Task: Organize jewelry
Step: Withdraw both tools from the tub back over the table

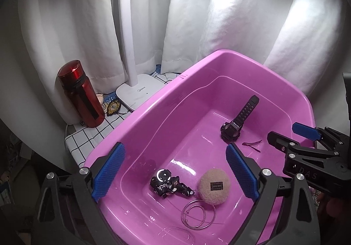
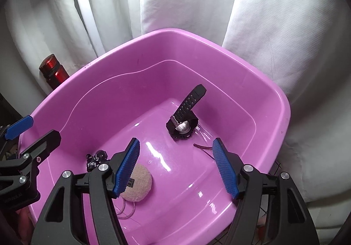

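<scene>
A pink plastic tub point(image 1: 140, 117) point(image 2: 283, 108) holds the jewelry. A black watch point(image 1: 234, 126) point(image 2: 183, 122) lies at its far right, strap up against the wall. A black "luck" charm point(image 1: 167, 185) point(image 2: 96, 160), a beige felt ball point(image 1: 214, 185) point(image 2: 139, 185) and thin hoop rings point(image 1: 197, 214) point(image 2: 127, 212) lie near the front. A thin dark-red hairpin point(image 1: 252, 144) point(image 2: 203, 148) lies by the watch. My left gripper point(image 1: 175, 172) is open and empty above the charm. My right gripper point(image 2: 175, 166) is open and empty above the tub floor; it also shows in the left wrist view point(image 1: 287, 135).
A red bottle point(image 1: 81, 93) point(image 2: 53, 71) and a white lamp base point(image 1: 138, 93) stand behind the tub on a checked cloth point(image 1: 87, 137). A small dark badge point(image 1: 114, 106) lies beside the bottle. White curtains point(image 1: 241, 14) close off the back.
</scene>
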